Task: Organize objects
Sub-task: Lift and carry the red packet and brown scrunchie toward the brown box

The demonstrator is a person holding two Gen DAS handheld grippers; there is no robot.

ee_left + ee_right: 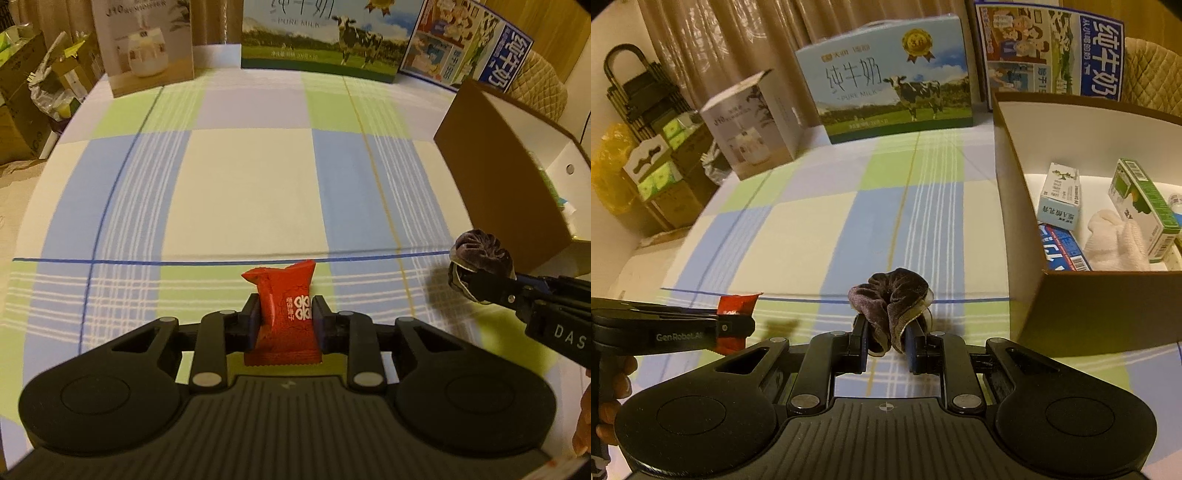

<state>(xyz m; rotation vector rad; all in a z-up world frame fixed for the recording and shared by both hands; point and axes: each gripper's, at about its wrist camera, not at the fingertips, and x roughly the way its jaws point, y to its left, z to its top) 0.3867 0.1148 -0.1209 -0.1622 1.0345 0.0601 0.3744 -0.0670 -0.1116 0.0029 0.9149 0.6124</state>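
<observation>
Checked cloth in pale green, blue and cream covers the surface (243,192), and printed cartons line its far edge: a blue-and-green milk carton with a cow picture (894,81), a white box showing a round white appliance (144,44) to its left, and a blue-and-white carton with cartoon panels (1049,51) to its right.

From the left wrist, the left tool (283,319) is clenched on a red foil candy packet with white characters (284,314), its blue pads pressing both sides of the packet. At the right edge of that view, the right tool (476,284) comes in sideways, gripping a dark purple velvet scrunchie (480,251). Just beyond it stands a brown cardboard box with a white inner wall (491,166), of which this view shows mostly the outer wall.

Only the right wrist view looks down into the box. Inside lie a small white-and-blue carton (1060,195), a green-and-white carton (1145,210), a blue printed pack (1060,247) and a cream knitted cloth (1115,240). The scrunchie is bunched between the shut right pads, left of the box's near corner. At the left edge the left tool shows side-on, the red packet poking past its tip, with fingers (613,384) wrapped on its handle. A black wire rack (639,92) stands far left by brown curtains (720,37).
</observation>
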